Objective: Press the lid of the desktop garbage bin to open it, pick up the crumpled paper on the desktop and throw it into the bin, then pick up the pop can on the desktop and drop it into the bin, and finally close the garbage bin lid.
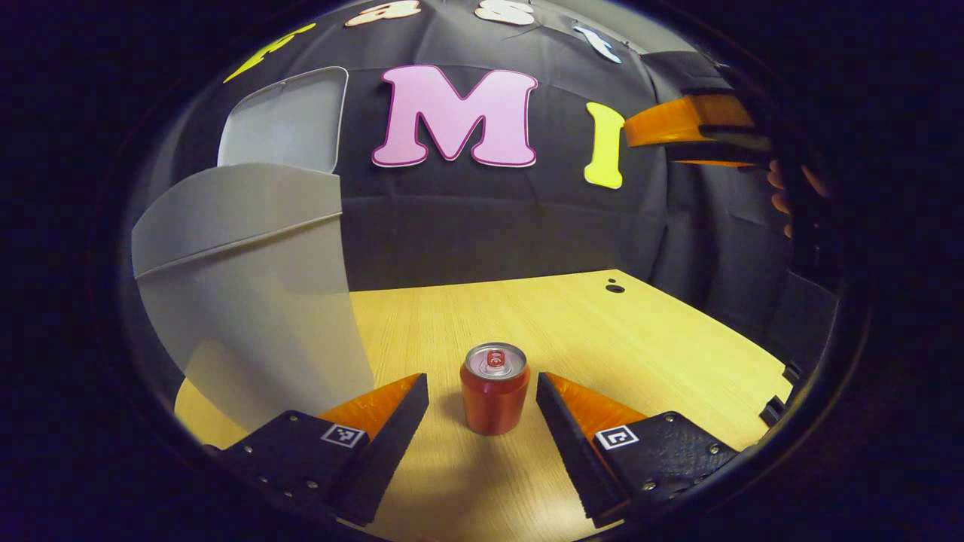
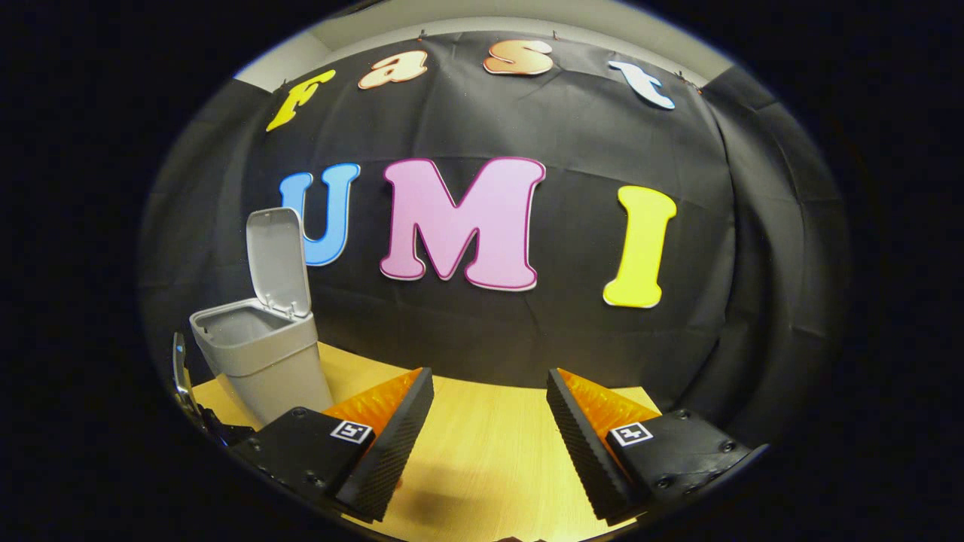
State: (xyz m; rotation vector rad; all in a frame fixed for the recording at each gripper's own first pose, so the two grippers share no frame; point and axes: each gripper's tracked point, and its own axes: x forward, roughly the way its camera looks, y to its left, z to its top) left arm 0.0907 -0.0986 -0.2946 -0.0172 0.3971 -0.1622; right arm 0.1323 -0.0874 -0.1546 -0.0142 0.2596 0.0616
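In your left gripper view, your left gripper (image 1: 482, 410) is hovering low over the wooden desk (image 1: 602, 339) with its fingers spread wide. The pop can (image 1: 495, 388) is standing upright on the desk between the two fingers, with a gap showing on each side, so neither finger is touching it. The can is sitting toward the near edge of the desk, roughly midway along it. The garbage bin (image 1: 248, 301) is standing just to the left of the can, close by the left finger, on the left side of the desk. Its lid (image 1: 290, 124) is standing raised behind the opening. At the upper right of this view, the other gripper (image 1: 697, 128) is hanging well above the desk, with part of a hand (image 1: 787, 196) showing behind it.

In your right gripper view, your right gripper (image 2: 489, 421) is also holding its fingers wide apart, with nothing between them but bare desk (image 2: 489, 452). The bin (image 2: 260, 354) is standing toward the far left corner of the desk, its lid (image 2: 279, 260) tipped up and back, and its inside is too dim to make out.
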